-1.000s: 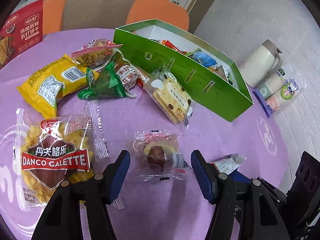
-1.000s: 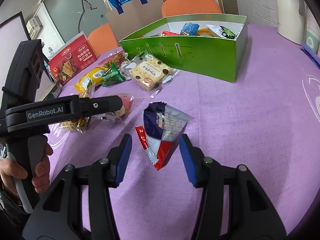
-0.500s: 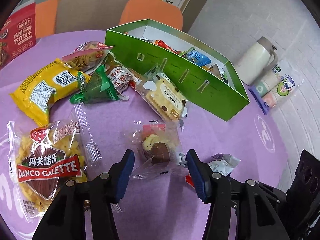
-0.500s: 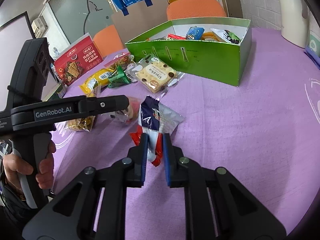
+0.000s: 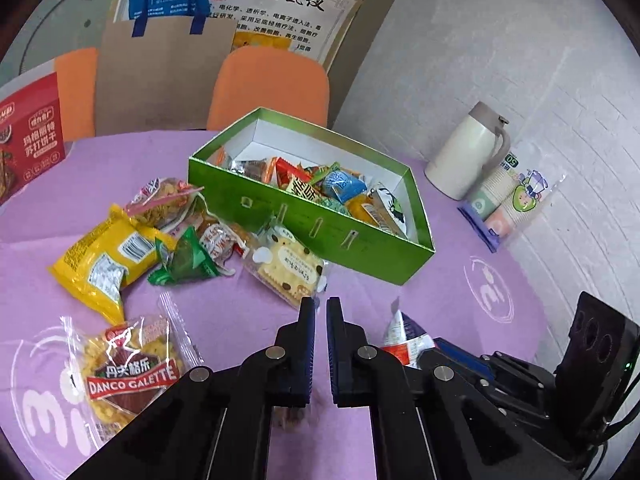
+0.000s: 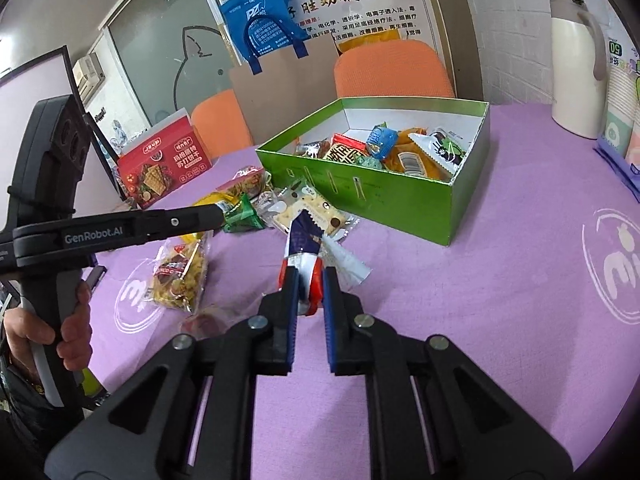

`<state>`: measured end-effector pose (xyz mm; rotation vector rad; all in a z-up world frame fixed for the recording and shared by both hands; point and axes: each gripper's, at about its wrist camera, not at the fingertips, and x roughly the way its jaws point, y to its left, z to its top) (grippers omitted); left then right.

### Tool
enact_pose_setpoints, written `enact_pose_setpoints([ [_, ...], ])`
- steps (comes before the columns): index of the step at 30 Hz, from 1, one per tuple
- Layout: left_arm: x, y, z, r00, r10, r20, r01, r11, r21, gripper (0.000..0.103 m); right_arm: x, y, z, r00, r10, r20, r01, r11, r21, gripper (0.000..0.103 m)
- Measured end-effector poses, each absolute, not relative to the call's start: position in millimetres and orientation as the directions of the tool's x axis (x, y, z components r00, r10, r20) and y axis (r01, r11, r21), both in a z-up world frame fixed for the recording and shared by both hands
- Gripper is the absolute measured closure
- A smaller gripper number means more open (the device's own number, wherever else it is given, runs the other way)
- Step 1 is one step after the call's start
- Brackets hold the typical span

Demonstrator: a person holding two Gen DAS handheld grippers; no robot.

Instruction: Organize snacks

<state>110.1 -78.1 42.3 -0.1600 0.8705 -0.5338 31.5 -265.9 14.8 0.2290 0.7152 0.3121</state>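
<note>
Right gripper [image 6: 306,292] clamps blue-red packet [image 6: 303,246] by end; left gripper [image 5: 317,330] pinches clear cake wrapper [image 5: 289,414]. Thin holds may slip before green box [image 6: 404,210].

I seem to be in an office or meeting room. My worktop [image 5: 460,292] wears a purple cloth printed with a white logo, and orange chairs [image 5: 272,84] stand behind it. A printed poster [image 6: 360,4] in Chinese hangs on the wall, a frosted glass partition [image 6: 160,52] with a bird outline closes off the left side, and a cream thermos jug [image 5: 468,152] sits beside a sleeve of paper cups [image 5: 508,200].
</note>
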Motion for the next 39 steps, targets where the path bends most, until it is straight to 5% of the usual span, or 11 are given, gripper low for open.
enact_pose_setpoints([
  [4,111,-78,33,0.502,-0.498,-0.707,0.382,0.861,-0.336,0.087,31,-267,-7,0.662,0.367,-0.653,-0.196,0.926,0.322,0.085],
  [6,106,-75,22,0.464,-0.506,-0.727,0.378,0.855,-0.354,0.055,31,-267,-15,0.640,0.386,-0.664,-0.196,0.918,0.345,0.074],
  [7,102,-73,16,0.441,-0.518,-0.733,0.374,0.849,-0.374,0.051,32,-267,-17,0.634,0.387,-0.670,-0.192,0.917,0.349,0.061],
  [8,97,-70,11,0.422,-0.529,-0.736,0.372,0.842,-0.392,0.050,32,-267,-18,0.631,0.385,-0.674,-0.190,0.918,0.348,0.052],
  [13,61,-59,6,0.408,-0.502,-0.763,0.397,0.850,-0.347,0.049,38,-261,-15,0.640,0.375,-0.670,-0.199,0.924,0.326,0.051],
  [16,46,-58,4,0.403,-0.484,-0.777,0.419,0.852,-0.313,0.039,46,-255,-16,0.639,0.371,-0.674,-0.204,0.926,0.317,0.051],
  [33,54,-64,-31,0.371,-0.471,-0.800,0.398,0.859,-0.321,0.040,63,-242,-26,0.645,0.322,-0.693,-0.203,0.947,0.250,0.045],
  [35,53,-65,-32,0.379,-0.466,-0.799,0.401,0.861,-0.312,0.041,65,-240,-33,0.629,0.322,-0.707,-0.205,0.947,0.249,0.058],
  [39,52,-64,-33,0.416,-0.437,-0.797,0.401,0.875,-0.270,0.055,60,-246,-34,0.654,0.324,-0.683,-0.171,0.943,0.284,0.062],
])
